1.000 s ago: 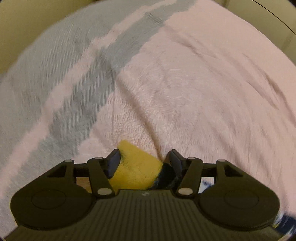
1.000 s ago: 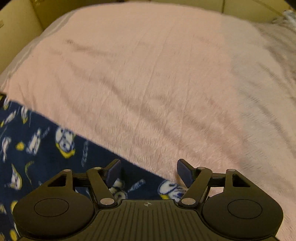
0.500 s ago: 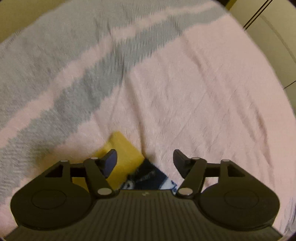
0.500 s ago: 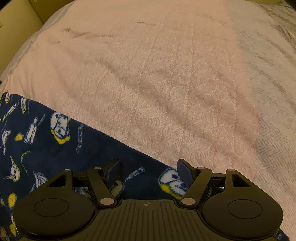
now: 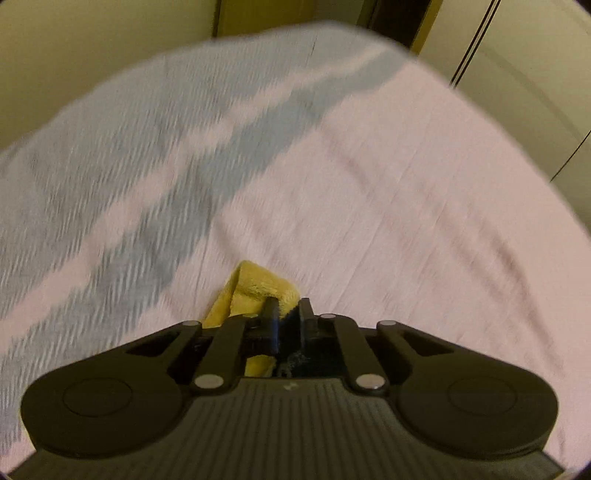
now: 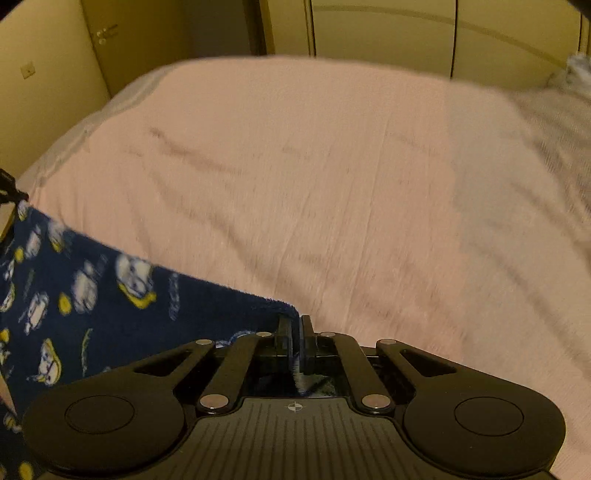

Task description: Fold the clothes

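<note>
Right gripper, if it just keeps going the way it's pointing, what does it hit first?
Probably the pink bedspread. The right gripper, jaws shut on the navy printed garment, angles down toward it; nothing else shows ahead.

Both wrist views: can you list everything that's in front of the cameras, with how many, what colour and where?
navy printed garment: one, dark blue with white and yellow figures, lower left of the right view, corner pinched.
yellow cuff: one, yellow, bunched at the left view's centre.
bedspread: one, pink with grey bands, beneath everything.
cupboard doors: cream, beyond the bed; number unclear.
left gripper: one, black, closing on the yellow cuff.
right gripper: one, black, shut on the garment's corner.
</note>
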Demonstrator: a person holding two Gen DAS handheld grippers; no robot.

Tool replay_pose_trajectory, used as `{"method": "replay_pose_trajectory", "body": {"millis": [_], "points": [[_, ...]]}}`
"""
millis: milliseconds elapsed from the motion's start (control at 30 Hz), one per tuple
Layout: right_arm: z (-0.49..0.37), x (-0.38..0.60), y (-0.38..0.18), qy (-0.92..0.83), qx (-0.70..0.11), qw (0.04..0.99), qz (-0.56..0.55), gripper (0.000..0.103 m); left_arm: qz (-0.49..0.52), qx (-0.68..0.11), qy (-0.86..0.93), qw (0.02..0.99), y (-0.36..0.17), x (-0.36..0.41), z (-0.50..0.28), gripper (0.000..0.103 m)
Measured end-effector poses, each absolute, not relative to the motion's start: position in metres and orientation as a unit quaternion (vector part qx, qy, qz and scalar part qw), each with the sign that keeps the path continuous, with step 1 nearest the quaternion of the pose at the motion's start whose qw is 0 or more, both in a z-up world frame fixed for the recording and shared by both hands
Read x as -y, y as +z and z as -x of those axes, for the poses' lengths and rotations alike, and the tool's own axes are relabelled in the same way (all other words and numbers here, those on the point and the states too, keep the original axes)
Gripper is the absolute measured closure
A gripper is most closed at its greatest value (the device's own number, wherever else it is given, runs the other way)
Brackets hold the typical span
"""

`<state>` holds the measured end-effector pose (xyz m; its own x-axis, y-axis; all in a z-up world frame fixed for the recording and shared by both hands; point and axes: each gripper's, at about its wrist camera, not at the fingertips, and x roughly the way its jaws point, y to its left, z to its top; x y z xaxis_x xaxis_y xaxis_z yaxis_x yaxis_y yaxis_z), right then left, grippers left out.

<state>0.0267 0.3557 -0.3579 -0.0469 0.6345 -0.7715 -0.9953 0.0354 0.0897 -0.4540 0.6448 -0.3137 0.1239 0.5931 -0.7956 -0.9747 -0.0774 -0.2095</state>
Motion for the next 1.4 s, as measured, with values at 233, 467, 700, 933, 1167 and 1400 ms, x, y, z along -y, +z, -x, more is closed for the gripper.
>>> {"method": "replay_pose_trajectory", "body": {"millis": [233, 467, 700, 933, 1167, 1400], "points": [[-0.014, -0.389, -0.389, 0.534, -0.319, 0.726, 0.294, 0.082, 0.357, -0.309, 0.626, 0.621, -0.353, -0.675, 0.404, 0.081], [-0.038, -0.334, -0.346, 0.45, -0.36, 0.802, 0.156, 0.039, 0.26, -0.304, 0.64, 0.656, -0.323, -0.631, 0.41, 0.078], [-0.064, -0.155, -0.284, 0.344, -0.4, 0.847, 0.067, 0.039, 0.299, -0.349, 0.556, 0.693, -0.324, -0.524, 0.408, 0.079], [-0.054, -0.029, -0.286, 0.343, -0.471, 0.806, 0.098, 0.041, 0.341, -0.4, 0.487, 0.697, -0.34, -0.381, 0.356, 0.079], [-0.07, 0.02, -0.324, 0.408, -0.5, 0.754, 0.122, 0.044, 0.366, -0.431, 0.479, 0.672, -0.345, -0.333, 0.384, 0.081], [-0.1, 0.057, -0.343, 0.498, -0.538, 0.668, 0.127, 0.077, 0.367, -0.463, 0.484, 0.646, -0.345, -0.246, 0.334, 0.081]]}}
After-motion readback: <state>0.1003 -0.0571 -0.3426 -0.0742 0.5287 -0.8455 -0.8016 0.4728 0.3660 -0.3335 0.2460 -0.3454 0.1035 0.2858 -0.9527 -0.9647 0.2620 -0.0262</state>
